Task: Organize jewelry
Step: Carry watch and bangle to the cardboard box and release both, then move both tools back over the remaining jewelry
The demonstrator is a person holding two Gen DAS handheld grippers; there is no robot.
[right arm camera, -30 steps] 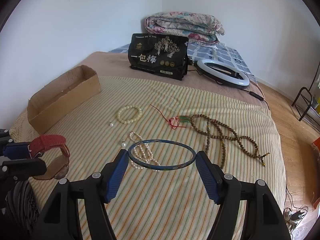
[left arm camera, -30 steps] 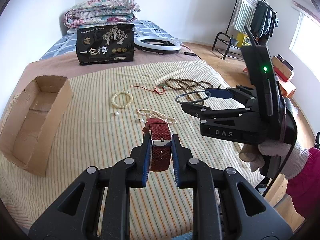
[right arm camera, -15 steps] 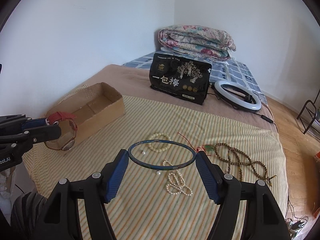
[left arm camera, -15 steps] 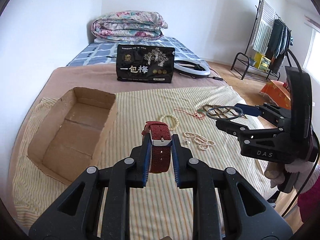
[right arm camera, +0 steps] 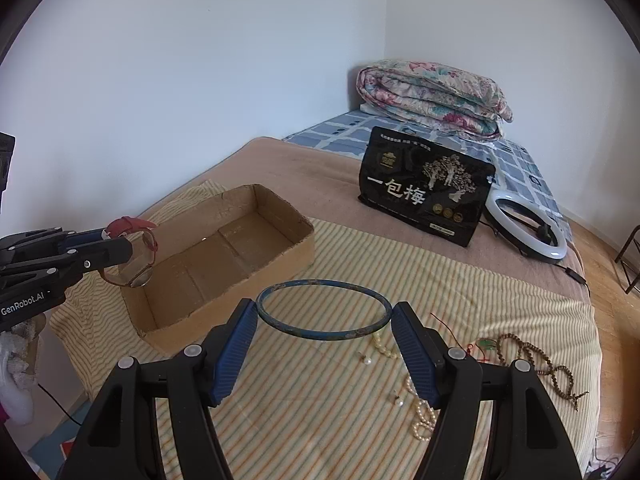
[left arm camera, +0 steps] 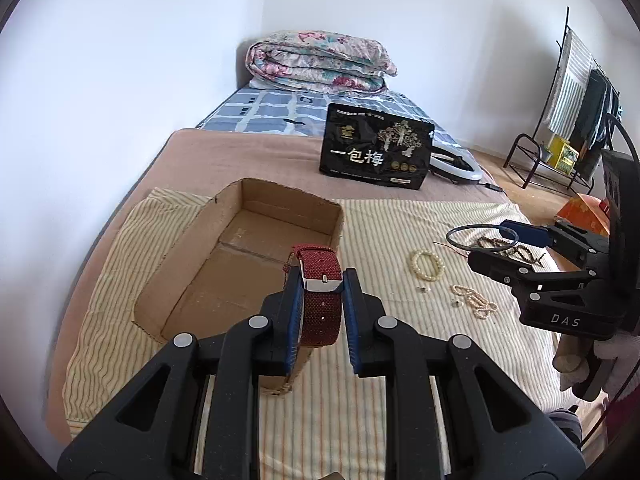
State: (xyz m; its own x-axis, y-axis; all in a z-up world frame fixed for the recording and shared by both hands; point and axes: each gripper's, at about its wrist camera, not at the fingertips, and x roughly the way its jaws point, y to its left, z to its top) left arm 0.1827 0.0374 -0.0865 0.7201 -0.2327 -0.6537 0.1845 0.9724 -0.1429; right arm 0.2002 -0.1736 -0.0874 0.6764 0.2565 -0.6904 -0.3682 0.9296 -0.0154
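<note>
**A:** Both loads in transit. My left gripper [left arm camera: 322,300] is clamped on the red watch strap [left arm camera: 320,304] at its buckle, and the watch hangs above the near right corner of the cardboard box [left arm camera: 192,256]. My right gripper [right arm camera: 324,320] has the blue bangle [right arm camera: 323,309] pinched across its width between the pads, level, over the striped sheet [right arm camera: 320,420] just right of the box.

**B:** What fails first?

**A:** The bangle, I judge. It is thin and hard, and the pads [right arm camera: 236,344] touch it only at two opposite points. A tilt of my wrist could make it pivot or spring out, and it would roll on the bed.

**B:** And the watch?

**A:** The strap is soft fabric. The watch body hangs below the grip, as the right view shows, so it may swing and catch the box wall. If I let go from here, over the corner, it could land on the rim and tip outside.

**B:** Anything else nearby?

**A:** The pearl strand [right arm camera: 424,416], the loose pearls [right arm camera: 366,359], the cream bead bracelet [left arm camera: 427,265] and the brown bead necklace [right arm camera: 536,364] lie on the sheet to the right. A dropped bangle could scatter them. The two grippers also converge on one box and may collide above it.
</note>
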